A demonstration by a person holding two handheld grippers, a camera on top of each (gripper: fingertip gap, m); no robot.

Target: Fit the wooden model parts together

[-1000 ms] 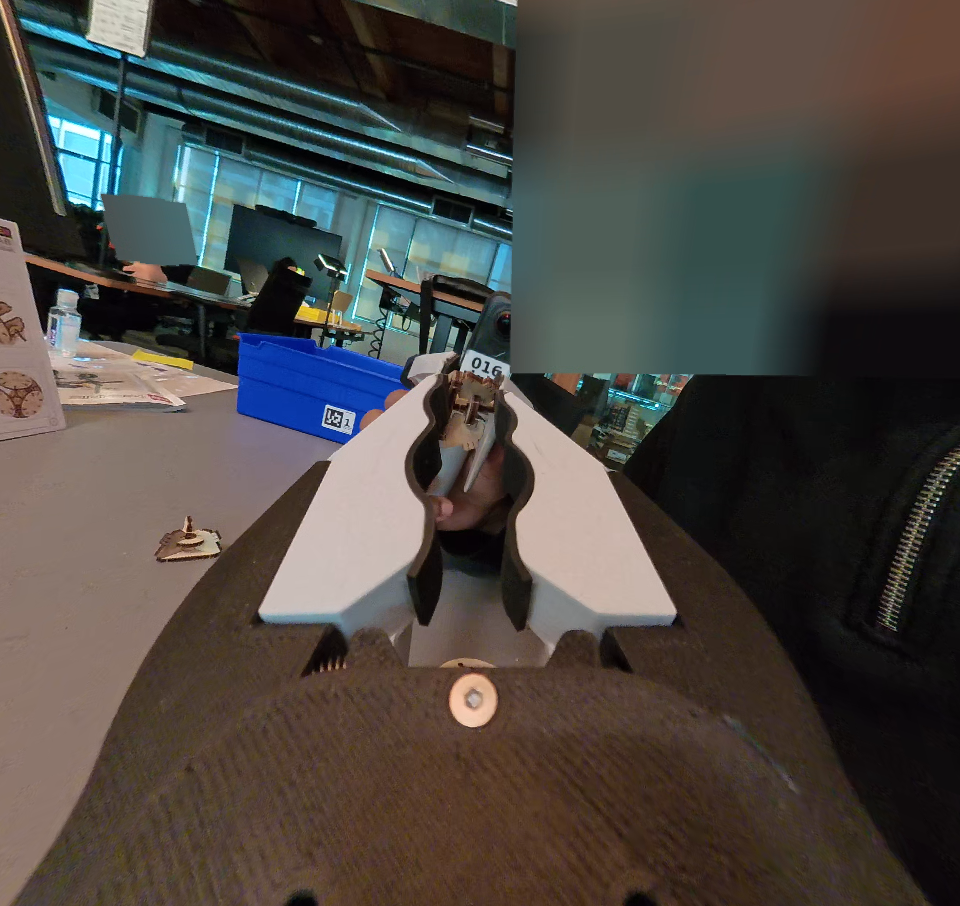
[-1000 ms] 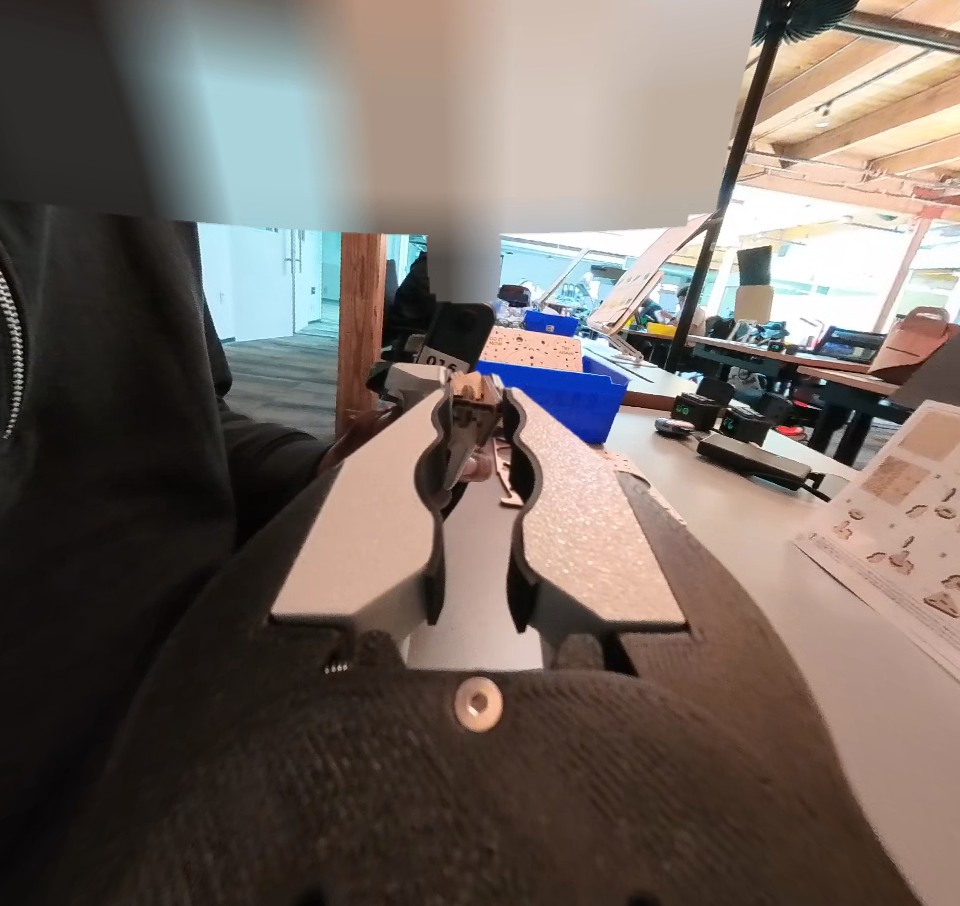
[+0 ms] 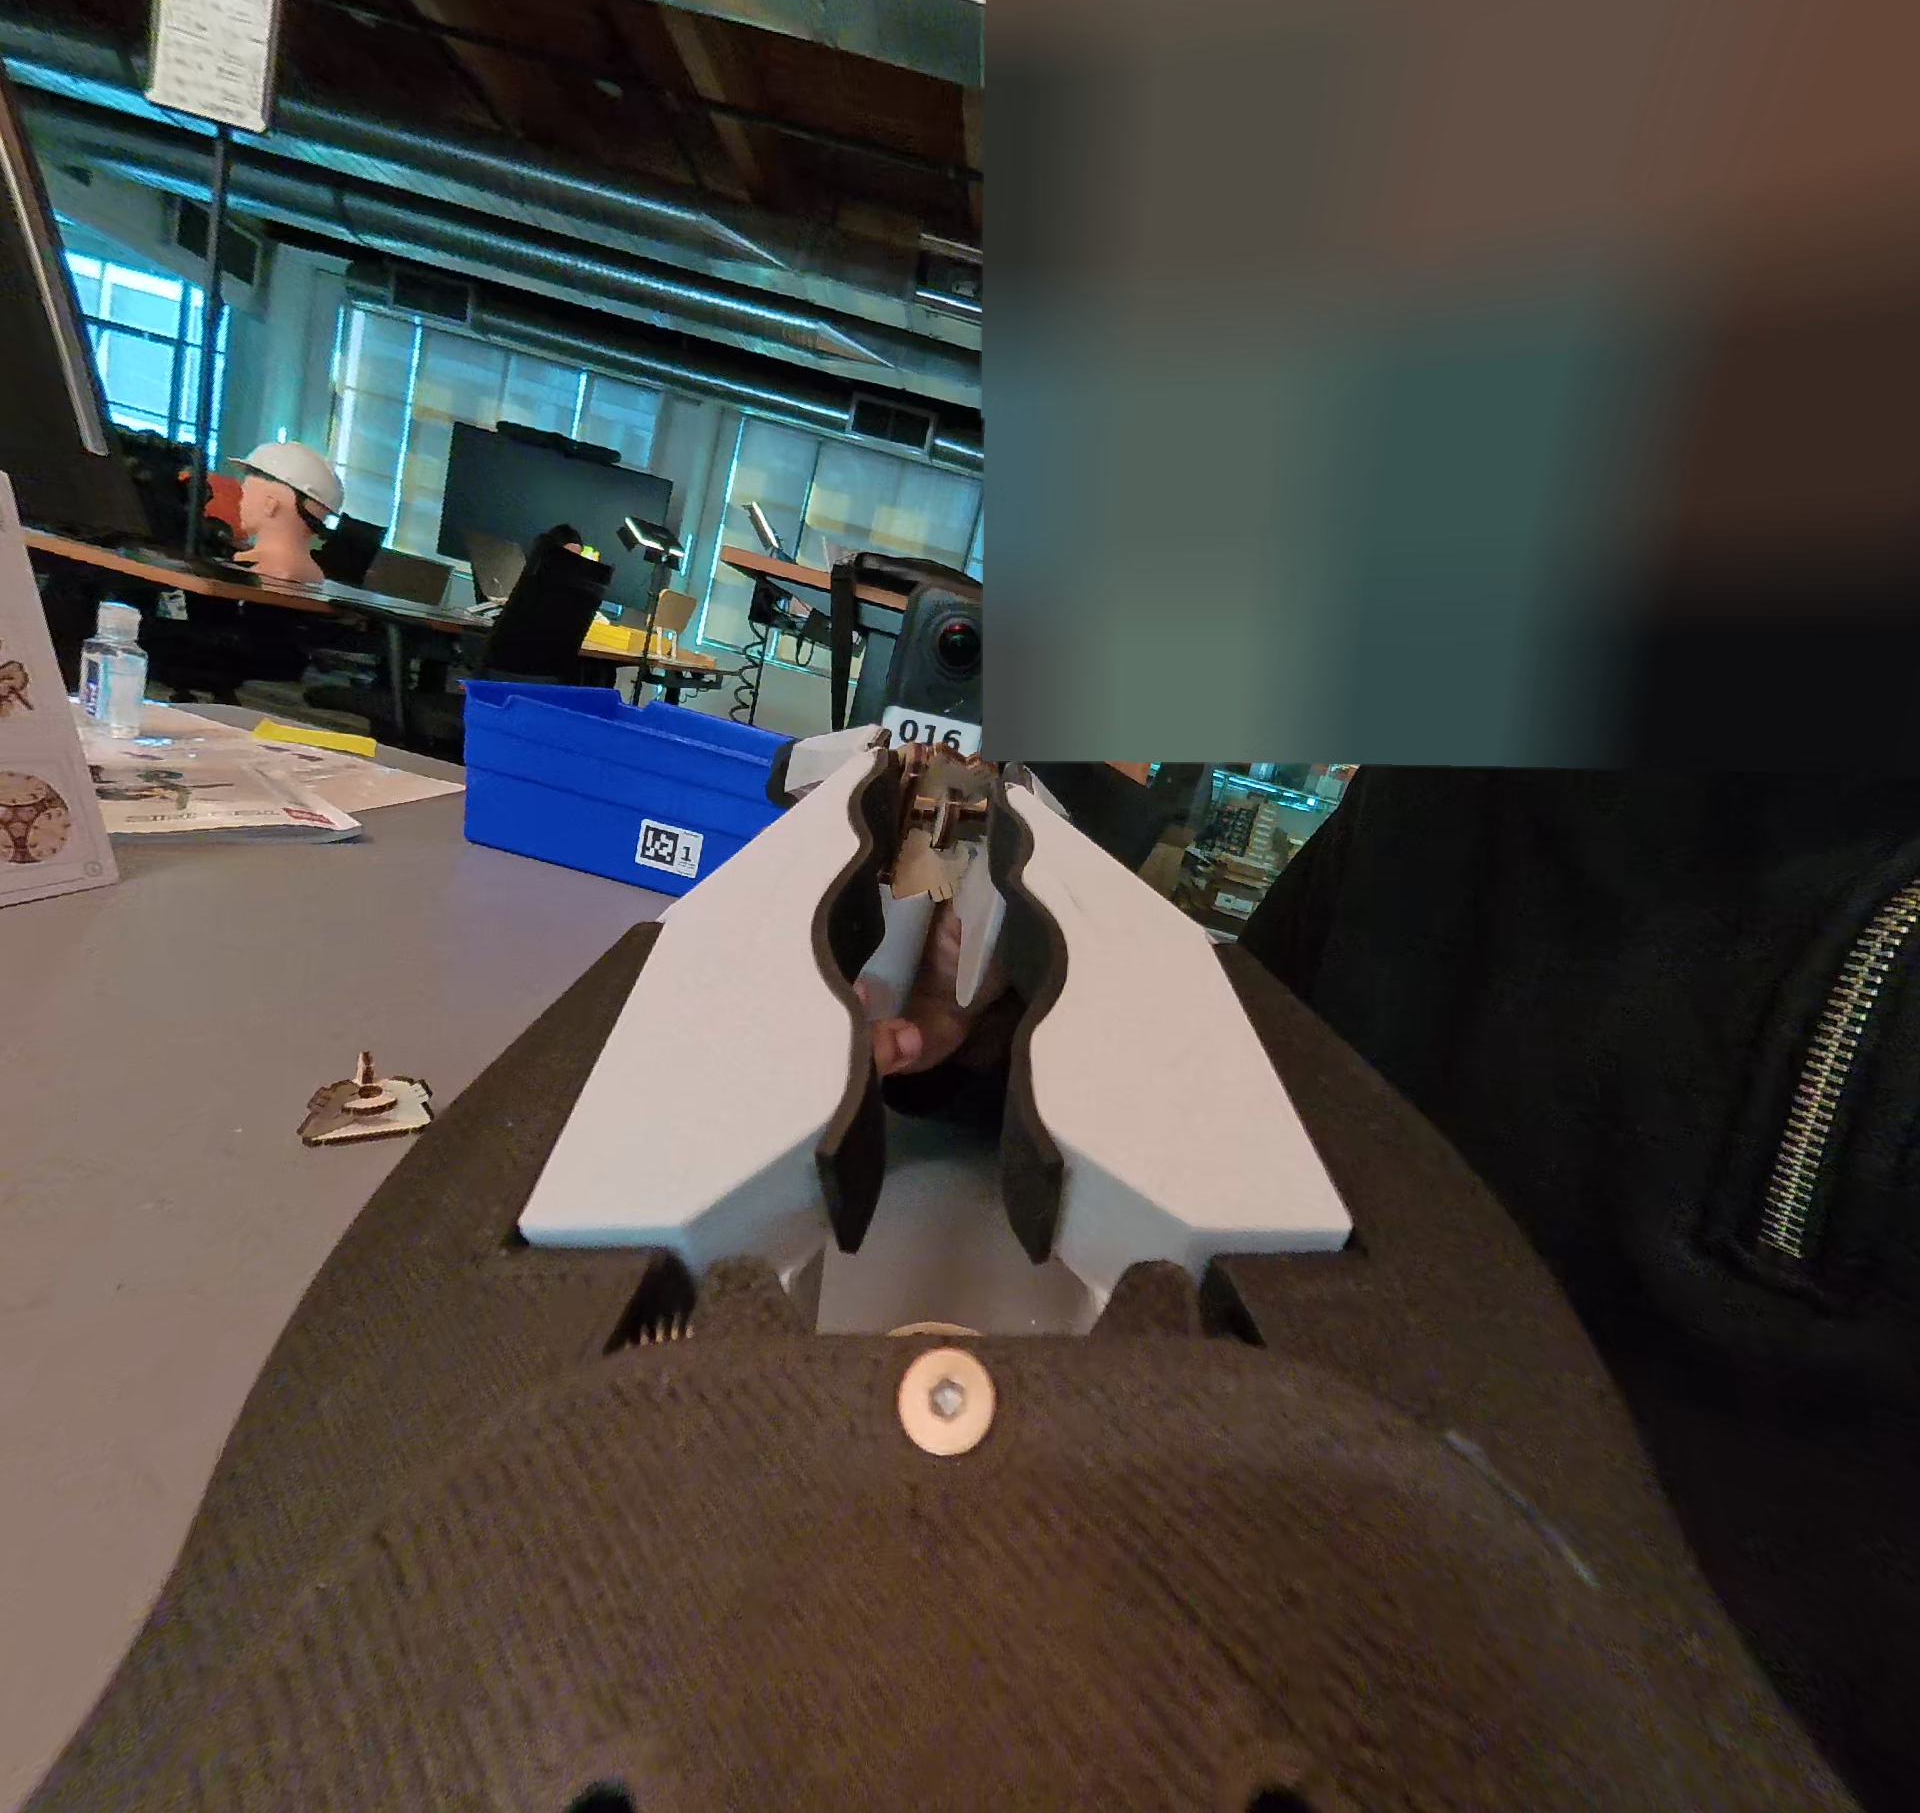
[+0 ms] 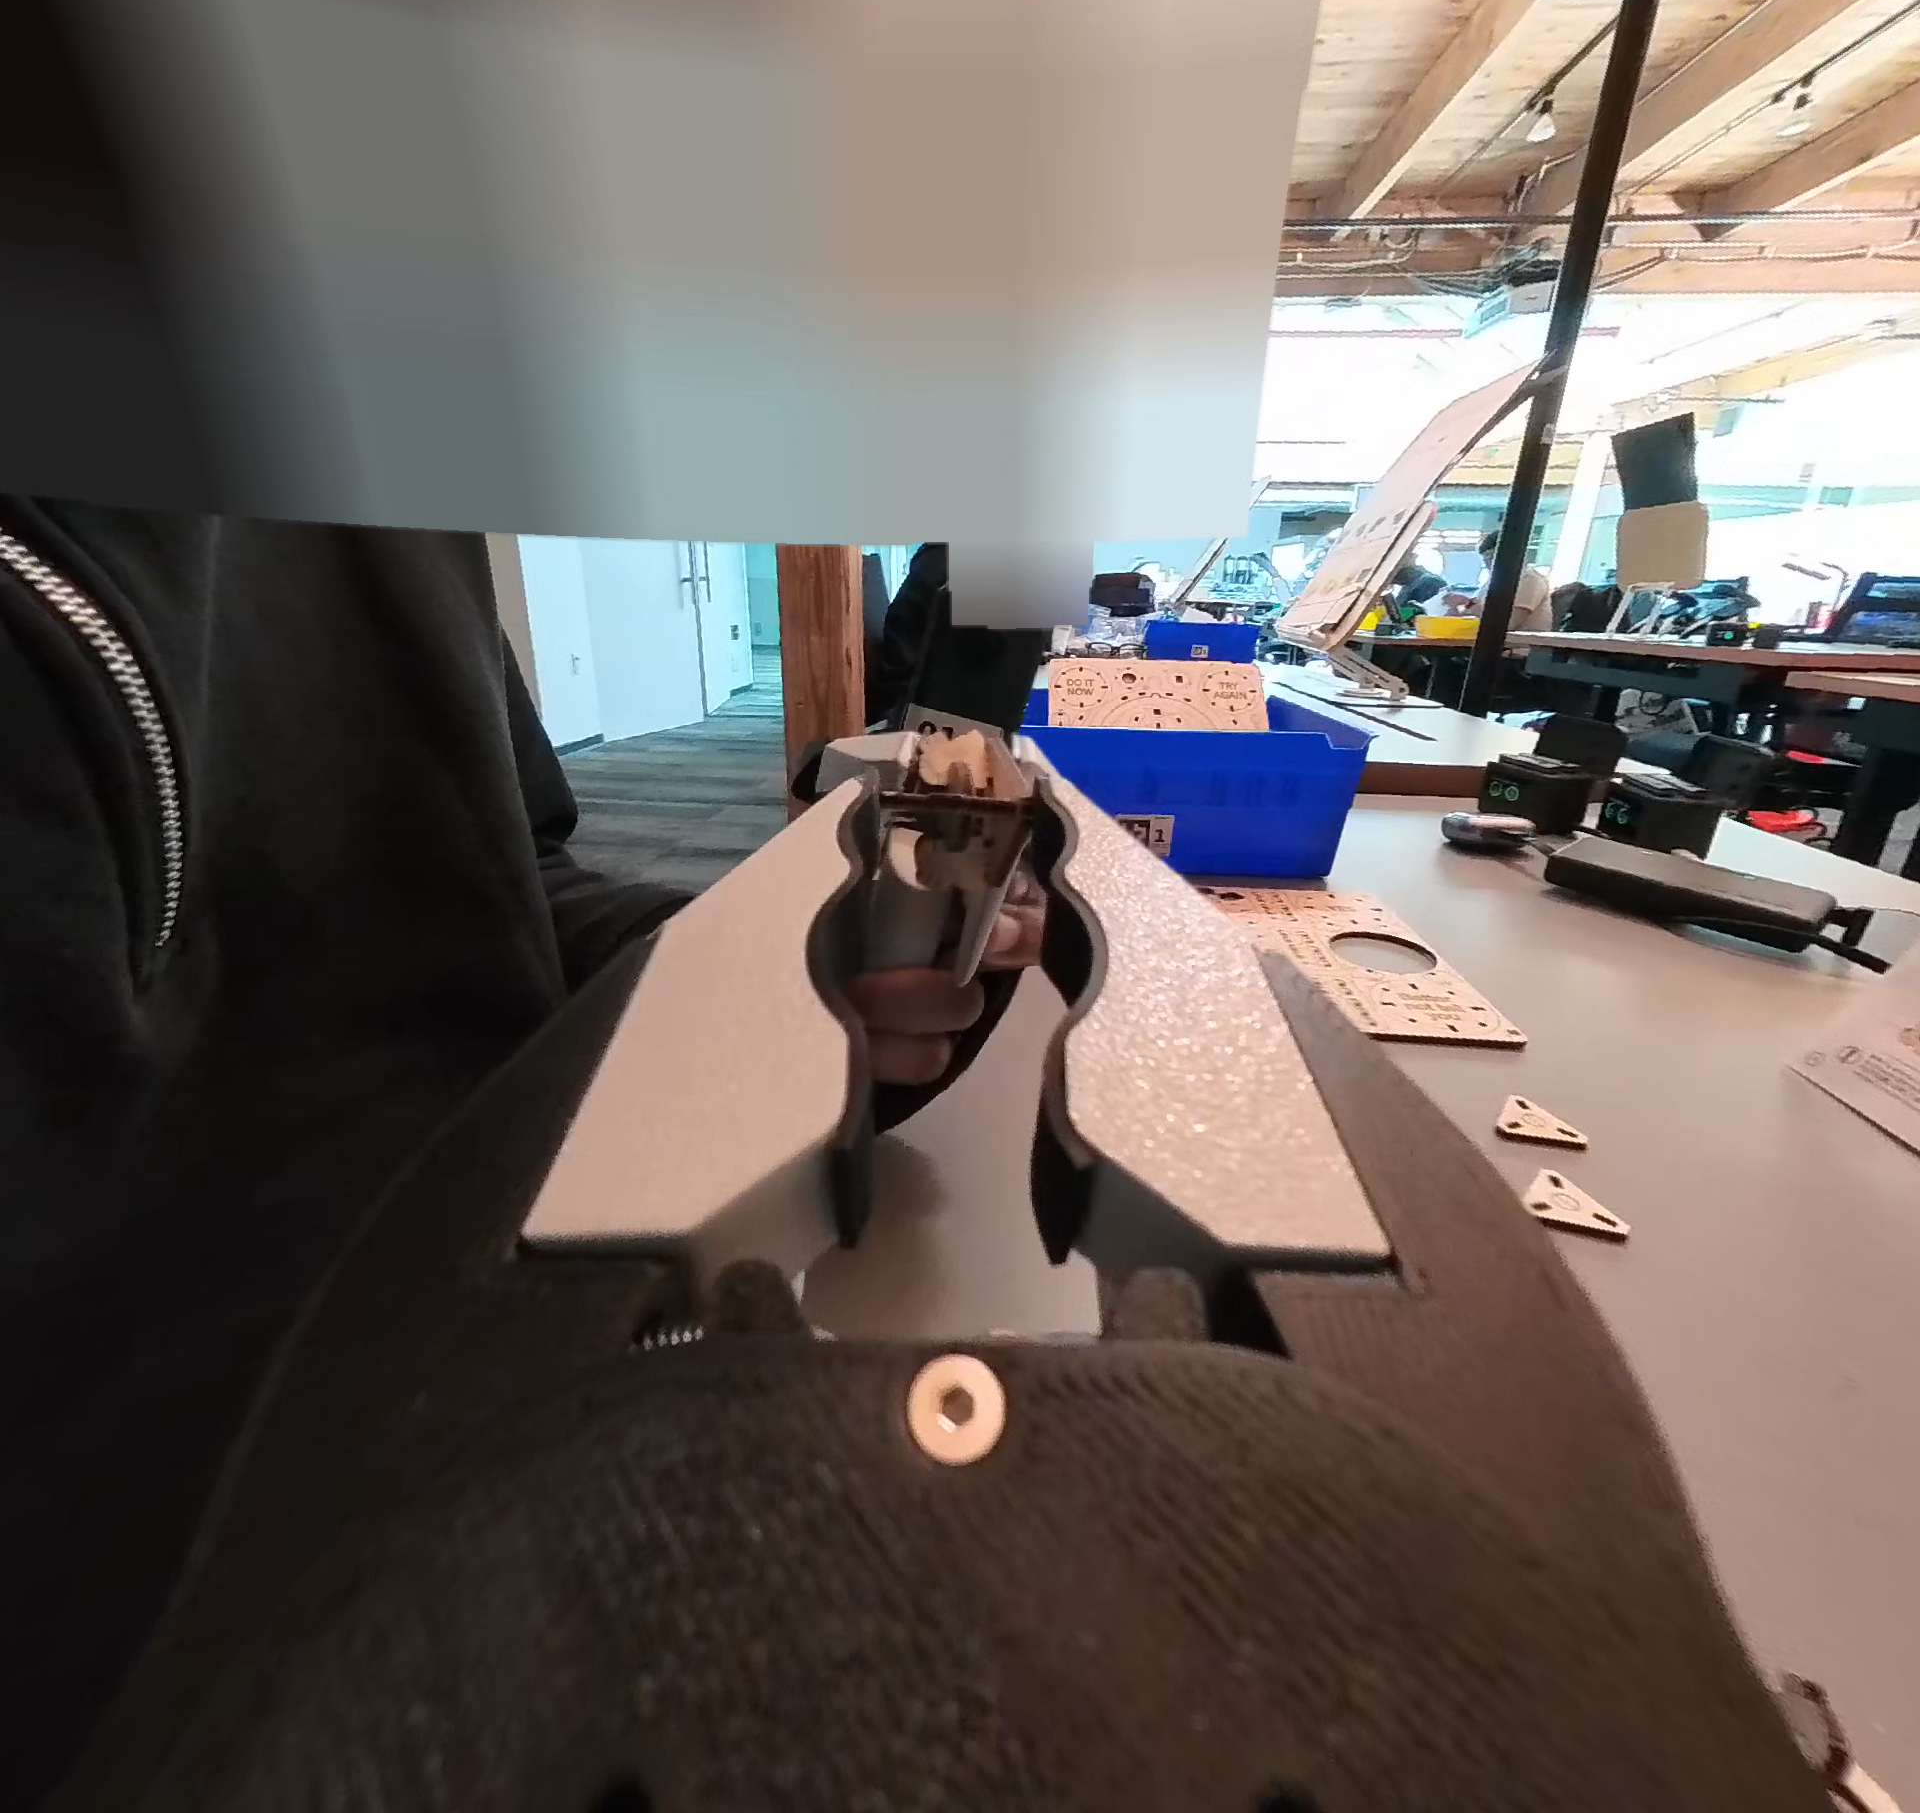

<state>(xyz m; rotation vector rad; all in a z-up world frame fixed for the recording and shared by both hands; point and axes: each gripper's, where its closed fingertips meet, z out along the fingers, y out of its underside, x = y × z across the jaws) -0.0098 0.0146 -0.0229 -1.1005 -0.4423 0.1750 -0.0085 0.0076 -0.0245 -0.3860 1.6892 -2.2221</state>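
Both grippers raised tip to tip over the grey table (image 3: 187,984), close before a black zipped jacket (image 3: 1662,1088). Left gripper (image 3: 940,807) clamped on a small wooden gear assembly (image 3: 935,828), pads pressing its sides. Right gripper (image 4: 961,807) meeting the same assembly (image 4: 956,828) from the opposite side, fingers set wider apart; pad contact hard to tell. Blue bin (image 3: 613,776) just behind the assembly, partly hidden by the fingers. Loose wooden part (image 3: 366,1103) well left of the assembly. Punched wooden sheet (image 4: 1371,963) and two small triangles (image 4: 1542,1122) off to the right; open tabletop between.
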